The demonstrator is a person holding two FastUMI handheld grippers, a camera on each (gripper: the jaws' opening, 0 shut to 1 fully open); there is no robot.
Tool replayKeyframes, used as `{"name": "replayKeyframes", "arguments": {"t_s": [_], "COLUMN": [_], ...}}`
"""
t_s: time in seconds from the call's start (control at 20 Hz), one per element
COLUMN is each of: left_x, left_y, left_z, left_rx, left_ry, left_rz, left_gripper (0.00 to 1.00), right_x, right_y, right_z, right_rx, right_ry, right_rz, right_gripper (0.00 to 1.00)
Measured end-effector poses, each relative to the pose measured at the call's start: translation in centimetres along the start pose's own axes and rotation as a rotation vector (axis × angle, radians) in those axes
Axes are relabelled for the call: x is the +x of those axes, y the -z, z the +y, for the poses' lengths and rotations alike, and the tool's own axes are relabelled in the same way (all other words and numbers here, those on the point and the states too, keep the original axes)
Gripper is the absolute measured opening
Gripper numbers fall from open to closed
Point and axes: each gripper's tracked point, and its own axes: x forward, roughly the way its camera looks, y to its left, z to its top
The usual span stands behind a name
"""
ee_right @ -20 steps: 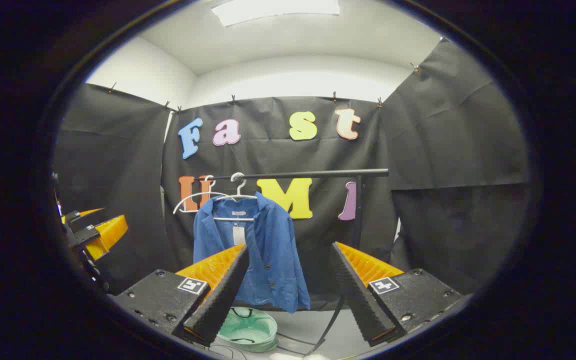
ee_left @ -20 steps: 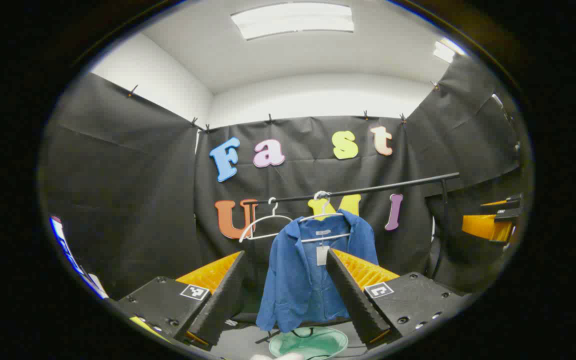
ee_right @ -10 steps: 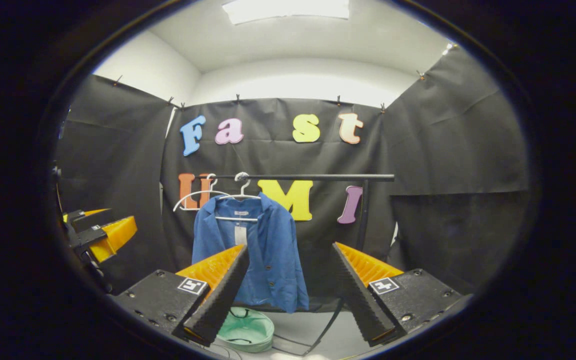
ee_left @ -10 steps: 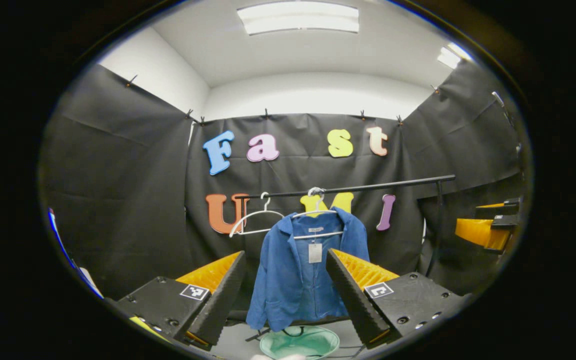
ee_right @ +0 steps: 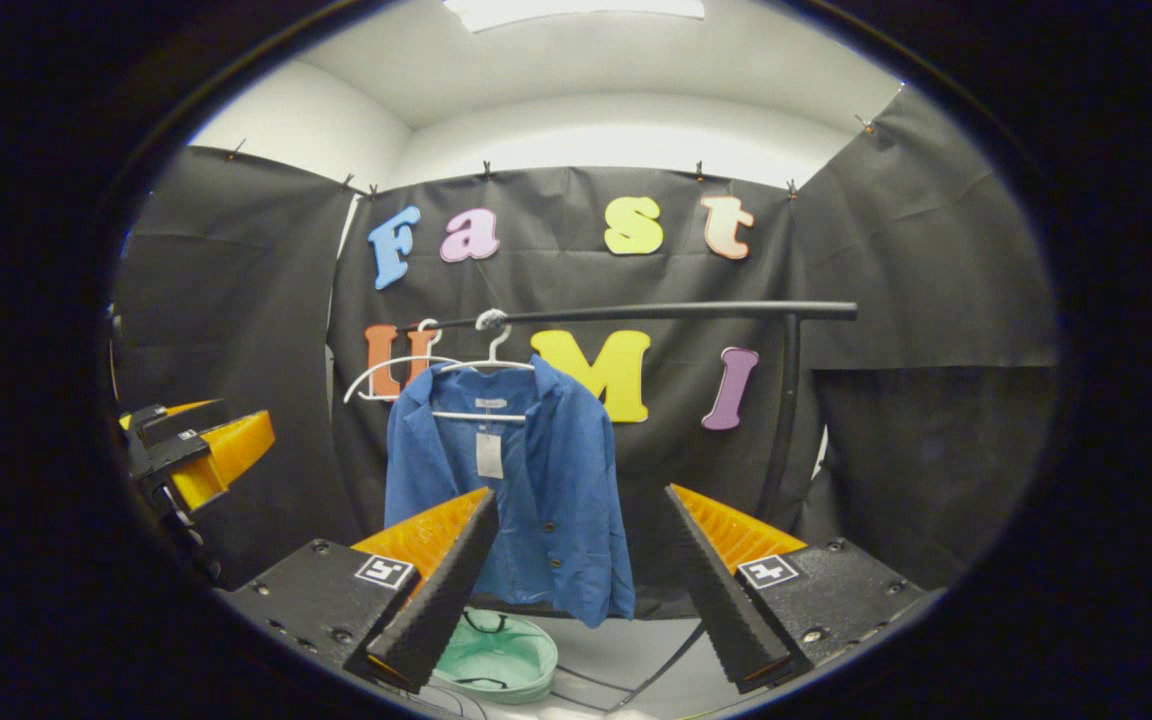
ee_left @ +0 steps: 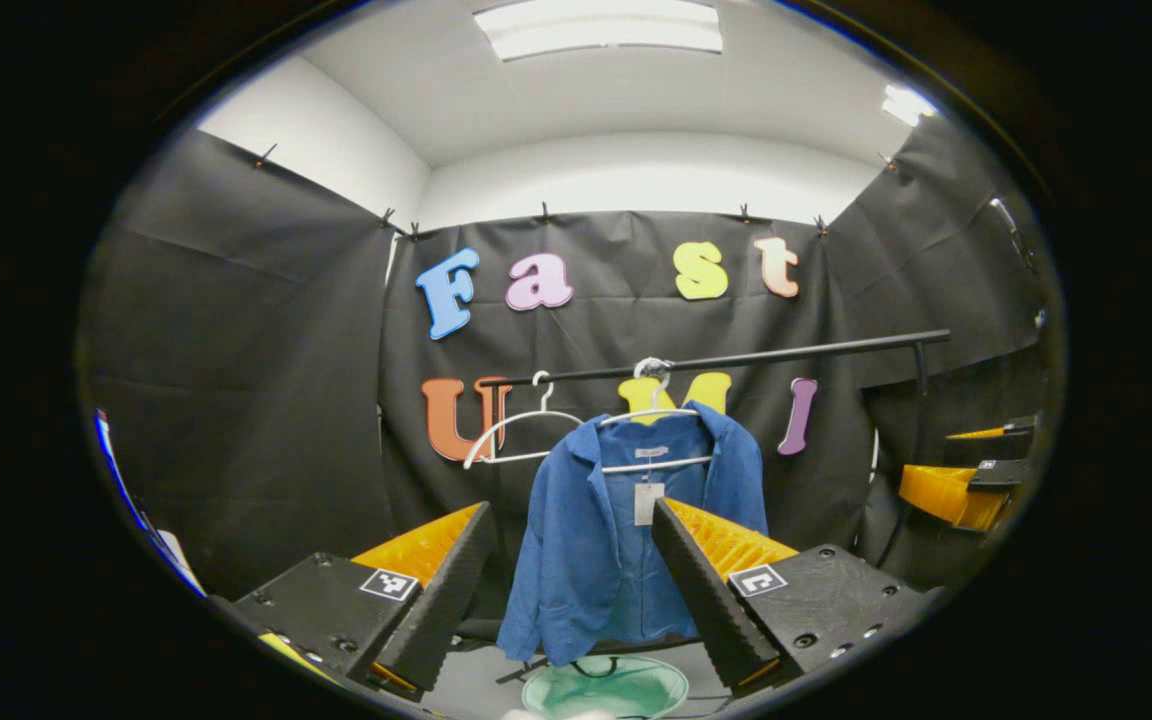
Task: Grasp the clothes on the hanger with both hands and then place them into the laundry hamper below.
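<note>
Left gripper view: the left gripper [ee_left: 568,590] hangs with its jaws spread wide and nothing between them. Straight ahead, the blue button-front jacket [ee_left: 626,540] hangs on a white wire hanger [ee_left: 654,415] from the black horizontal clothes rail [ee_left: 736,358], a paper tag dangling at the collar. A second white hanger [ee_left: 521,428], bare, sits just to its left on the same rail. Below the jacket's hem lies the pale green round laundry hamper [ee_left: 604,690] on the floor. Off at the right edge, the right gripper [ee_left: 966,480] shows, well apart from the jacket.

Right gripper view: the right gripper [ee_right: 581,590] has its jaws wide apart too (empty). The blue jacket [ee_right: 511,480] hangs left of centre on its hanger [ee_right: 488,368], short of the fingers. The green hamper [ee_right: 496,658] rests on the floor beneath it. The left gripper [ee_right: 198,455] shows at the left edge.
</note>
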Motion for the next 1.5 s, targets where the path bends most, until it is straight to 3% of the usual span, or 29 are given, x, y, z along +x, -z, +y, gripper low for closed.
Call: {"name": "replayKeyframes", "arguments": {"t_s": [0.4, 0.85, 1.2, 1.35, 1.4, 1.45, 1.5], "left_x": [9.8, 22.1, 27.7, 29.5, 29.8, 30.0, 30.4], "left_y": [3.7, 9.0, 11.6, 12.0, 12.2, 12.5, 12.6], "left_z": [-2.8, -2.7, -2.4, -2.3, -2.1, -1.9, -2.0], "left_rx": [-0.008, 0.018, 0.019, 0.028, 0.032, 0.034, 0.034], "left_ry": [0.006, -0.056, -0.117, -0.130, -0.138, -0.142, -0.141], "left_rz": [0.002, 0.073, 0.131, 0.133, 0.139, 0.144, 0.145], "left_gripper": [0.99, 1.00, 1.00, 0.94, 0.99, 0.94, 0.91], "right_x": [12.2, 25.8, 32.7, 34.6, 35.0, 35.5, 35.7], "right_y": [2.4, 3.1, 4.8, 5.8, 6.1, 6.1, 6.2], "right_z": [1.2, 4.0, 5.3, 5.3, 5.3, 4.9, 4.8], "right_rx": [-0.023, -0.040, 0.009, 0.035, 0.054, 0.069, 0.075], "right_ry": [-0.068, -0.147, -0.144, -0.147, -0.144, -0.150, -0.161], "right_rz": [0.025, 0.031, 0.087, 0.103, 0.107, 0.108, 0.106], "right_gripper": [1.00, 1.00, 1.00, 1.00, 0.98, 0.87, 0.84]}}
